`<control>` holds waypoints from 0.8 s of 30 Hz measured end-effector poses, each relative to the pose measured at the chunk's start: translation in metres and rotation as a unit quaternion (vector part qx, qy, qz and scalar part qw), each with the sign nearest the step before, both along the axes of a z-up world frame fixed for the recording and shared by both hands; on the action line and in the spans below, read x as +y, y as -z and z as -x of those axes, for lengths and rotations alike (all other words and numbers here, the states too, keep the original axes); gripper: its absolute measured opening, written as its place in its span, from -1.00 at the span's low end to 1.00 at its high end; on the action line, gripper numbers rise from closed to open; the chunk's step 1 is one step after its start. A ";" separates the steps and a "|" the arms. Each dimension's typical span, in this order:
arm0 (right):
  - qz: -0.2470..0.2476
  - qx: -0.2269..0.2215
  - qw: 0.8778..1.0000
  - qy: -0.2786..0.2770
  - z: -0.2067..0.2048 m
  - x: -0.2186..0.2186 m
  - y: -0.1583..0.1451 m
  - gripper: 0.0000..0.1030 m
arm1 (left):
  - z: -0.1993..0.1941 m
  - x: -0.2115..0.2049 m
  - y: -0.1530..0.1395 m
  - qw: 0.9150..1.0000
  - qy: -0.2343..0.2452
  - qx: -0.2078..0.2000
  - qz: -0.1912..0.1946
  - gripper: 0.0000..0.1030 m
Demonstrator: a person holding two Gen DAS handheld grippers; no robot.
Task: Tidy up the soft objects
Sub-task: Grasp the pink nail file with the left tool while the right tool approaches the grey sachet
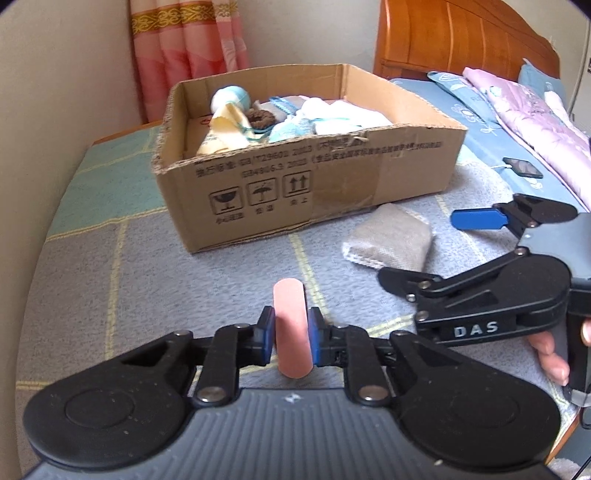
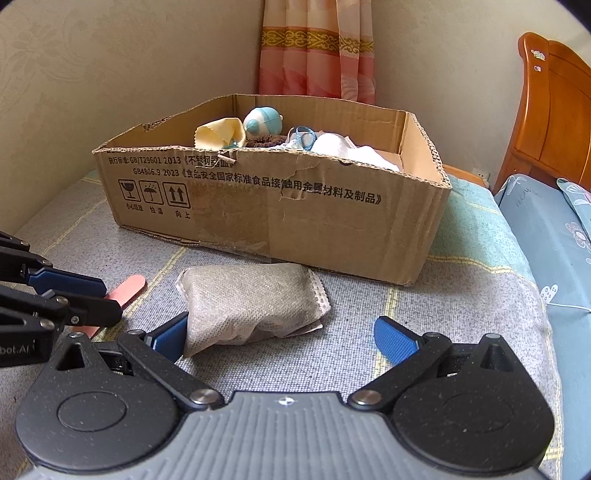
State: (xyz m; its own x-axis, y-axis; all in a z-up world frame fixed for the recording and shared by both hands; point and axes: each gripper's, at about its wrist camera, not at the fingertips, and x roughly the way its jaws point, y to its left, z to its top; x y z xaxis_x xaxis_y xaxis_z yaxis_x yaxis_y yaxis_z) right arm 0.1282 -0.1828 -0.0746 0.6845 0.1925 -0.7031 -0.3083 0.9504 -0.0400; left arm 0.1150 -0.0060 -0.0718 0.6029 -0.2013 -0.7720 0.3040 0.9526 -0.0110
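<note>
My left gripper (image 1: pixel 290 338) is shut on a flat pink sponge pad (image 1: pixel 290 325), held on edge just above the bed; the pad also shows in the right wrist view (image 2: pixel 125 288). My right gripper (image 2: pixel 284 334) is open, its jaws on either side of a grey fabric pouch (image 2: pixel 251 302) lying on the bed, the left pad touching it. The pouch also shows in the left wrist view (image 1: pixel 391 232). An open cardboard box (image 2: pixel 277 199) stands behind, holding a blue-and-white ball (image 2: pixel 261 121), a yellow cloth (image 2: pixel 219 136), a brown scrunchie and white cloths.
The box (image 1: pixel 295 192) sits on a grey and teal checked bedspread (image 1: pixel 147 280). A wall runs along the left. A wooden headboard (image 1: pixel 461 33), blue pillow and pink quilt (image 1: pixel 535 122) lie at right, with a phone (image 1: pixel 522 167) beside them.
</note>
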 end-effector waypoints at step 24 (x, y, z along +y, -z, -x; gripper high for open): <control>-0.002 -0.009 0.998 -0.056 -0.018 0.025 -0.004 0.66 | 0.004 0.015 -0.001 1.000 -0.028 0.001 0.004 -0.66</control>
